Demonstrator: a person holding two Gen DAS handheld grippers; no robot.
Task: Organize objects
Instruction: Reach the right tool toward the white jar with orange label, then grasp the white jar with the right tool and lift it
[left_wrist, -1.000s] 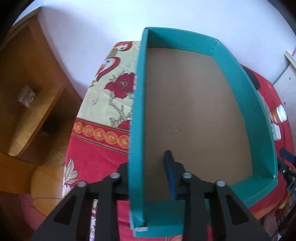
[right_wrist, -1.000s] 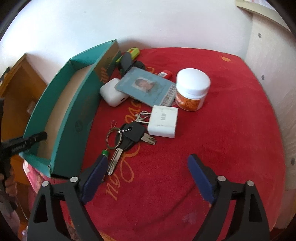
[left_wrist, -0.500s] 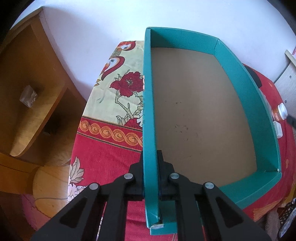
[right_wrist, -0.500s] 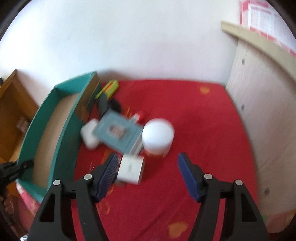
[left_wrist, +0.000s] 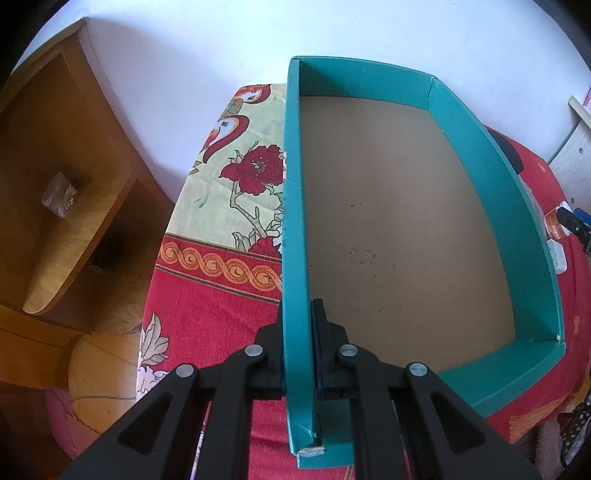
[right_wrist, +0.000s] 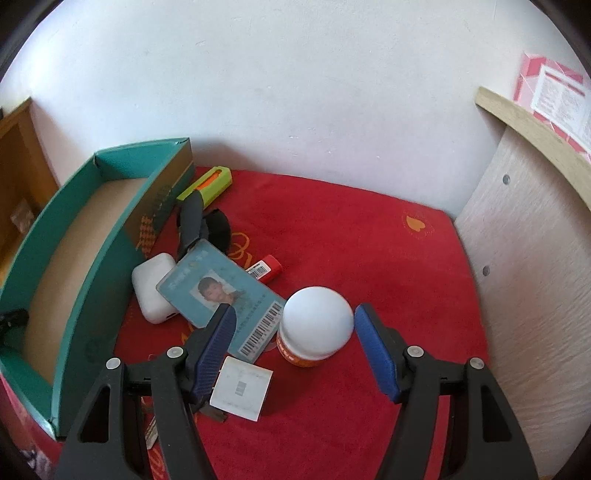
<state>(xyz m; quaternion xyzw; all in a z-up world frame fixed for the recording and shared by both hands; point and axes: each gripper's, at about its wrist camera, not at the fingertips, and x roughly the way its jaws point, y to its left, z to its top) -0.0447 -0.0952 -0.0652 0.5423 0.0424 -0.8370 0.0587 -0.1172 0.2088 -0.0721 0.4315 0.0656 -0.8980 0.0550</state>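
An empty teal cardboard box (left_wrist: 293, 184) with a brown floor lies on the cloth. My left gripper (left_wrist: 299, 314) is shut on its near left wall. In the right wrist view the same box (right_wrist: 85, 258) sits at the left. My right gripper (right_wrist: 293, 325) is open, and a white-lidded orange jar (right_wrist: 317, 325) stands between its fingertips. The right pad is close to the lid and the left pad is clear of it. Beside the jar lie an ID card (right_wrist: 221, 291), a white earbud case (right_wrist: 151, 284), a white charger block (right_wrist: 242, 387) and a small red barcoded item (right_wrist: 266, 268).
A yellow-green cutter (right_wrist: 207, 186) and a black strap (right_wrist: 207, 225) lie near the box's far corner. Keys (right_wrist: 151, 435) peek out under my right gripper's left finger. A wooden shelf (left_wrist: 55, 184) stands left of the table, a pale wooden panel (right_wrist: 524, 277) at the right.
My left gripper has closed onto the box wall. My right gripper moved forward from over the keys to the jar and narrowed its jaws.
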